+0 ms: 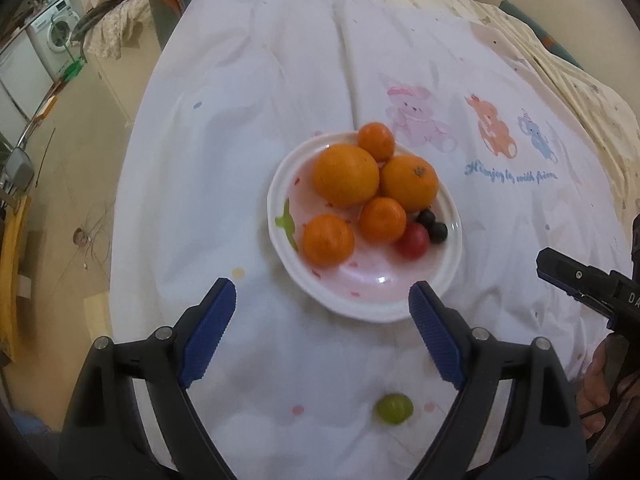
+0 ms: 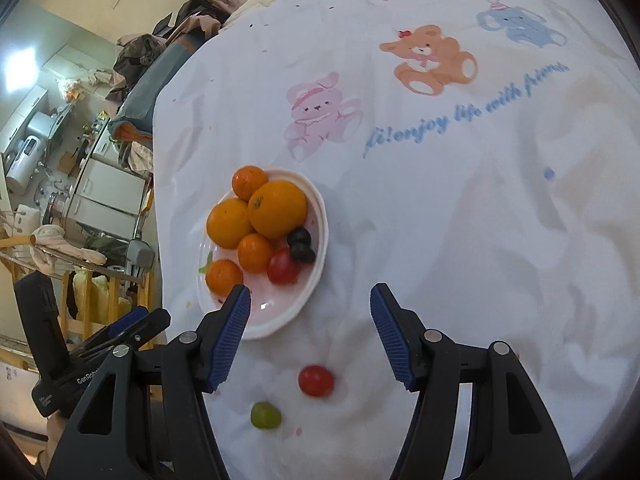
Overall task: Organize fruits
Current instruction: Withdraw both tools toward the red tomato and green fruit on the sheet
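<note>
This is a lived-in home, a bedroom that opens onto a kitchen or laundry corner. The work surface is a bed (image 1: 280, 80) covered by a white sheet (image 2: 440, 220) printed with cartoon bears (image 2: 432, 58) and blue script. A striped quilt (image 1: 560, 68) lies along its far edge, and piled clothes (image 2: 160, 52) sit at its head. Beyond the bed a front-loading washer (image 1: 56, 32) stands against the wall near white cabinets (image 2: 108, 196). Kitchen clutter crowds a counter (image 2: 48, 136) under bright light, and a wooden rack (image 2: 80, 280) holds draped cloths. A plate (image 1: 288, 264) of fruit rests on the sheet.
</note>
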